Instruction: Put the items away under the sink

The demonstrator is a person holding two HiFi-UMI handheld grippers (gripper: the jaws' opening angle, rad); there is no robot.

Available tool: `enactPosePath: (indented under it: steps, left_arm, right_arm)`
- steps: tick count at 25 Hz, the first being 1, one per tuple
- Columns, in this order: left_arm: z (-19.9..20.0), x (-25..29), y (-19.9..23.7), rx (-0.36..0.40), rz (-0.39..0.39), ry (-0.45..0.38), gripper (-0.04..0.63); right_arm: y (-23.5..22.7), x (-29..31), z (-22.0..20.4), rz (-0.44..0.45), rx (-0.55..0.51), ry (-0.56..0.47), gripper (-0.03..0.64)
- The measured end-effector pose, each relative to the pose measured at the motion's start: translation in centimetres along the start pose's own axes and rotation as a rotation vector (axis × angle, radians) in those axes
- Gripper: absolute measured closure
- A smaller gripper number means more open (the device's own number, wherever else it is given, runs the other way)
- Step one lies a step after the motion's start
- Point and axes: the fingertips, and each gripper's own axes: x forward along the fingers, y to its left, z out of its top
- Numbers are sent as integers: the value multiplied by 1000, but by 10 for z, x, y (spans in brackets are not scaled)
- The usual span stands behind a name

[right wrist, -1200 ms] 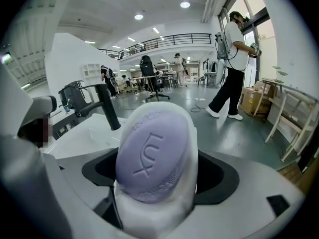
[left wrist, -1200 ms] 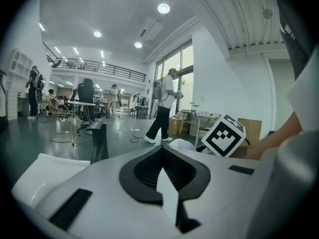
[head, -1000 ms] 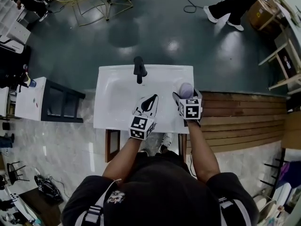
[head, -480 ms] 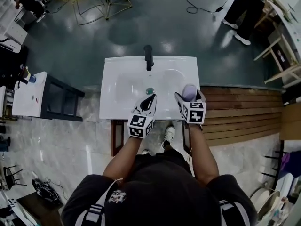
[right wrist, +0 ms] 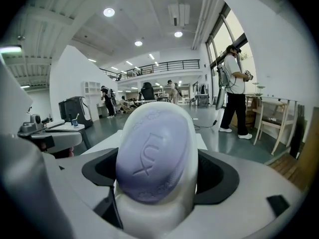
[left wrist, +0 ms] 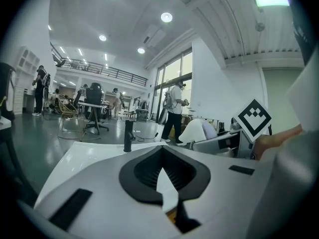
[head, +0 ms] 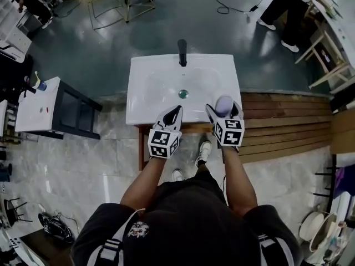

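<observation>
A lavender soap bar [right wrist: 152, 156] stamped with letters lies in a white dish, and my right gripper [right wrist: 158, 183] is shut on the pair. In the head view that right gripper [head: 223, 108] hovers over the front right rim of the white sink [head: 155, 82], the soap [head: 223, 104] showing between its fingers. My left gripper [head: 176, 111] is shut with nothing in it, over the sink's front edge near the middle. From the left gripper view its jaws [left wrist: 162, 176] meet at a point, with the black faucet [left wrist: 129, 136] beyond.
The black faucet [head: 182, 51] stands at the sink's far edge, the drain [head: 183, 93] in the basin. A dark side table with a white top [head: 39, 107] is at the left, wooden decking [head: 288, 126] at the right. A person [head: 283, 4] stands far right.
Both grippers have drawn back from over the basin to the sink's front edge. The view has pulled back with them. The soap stays held.
</observation>
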Motion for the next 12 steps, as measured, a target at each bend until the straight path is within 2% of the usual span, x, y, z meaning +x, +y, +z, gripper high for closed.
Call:
enactPosePath:
  steps: [6,12]
  left_arm:
    - [5,-43,-15,-9,-1,-14,597]
    - [10,-71,-35,-4,-34,-64,597]
  right_arm:
    - [33,-39,-15,-13,-9,-7,147]
    - [48,-66,-22,2,-17,-19,147]
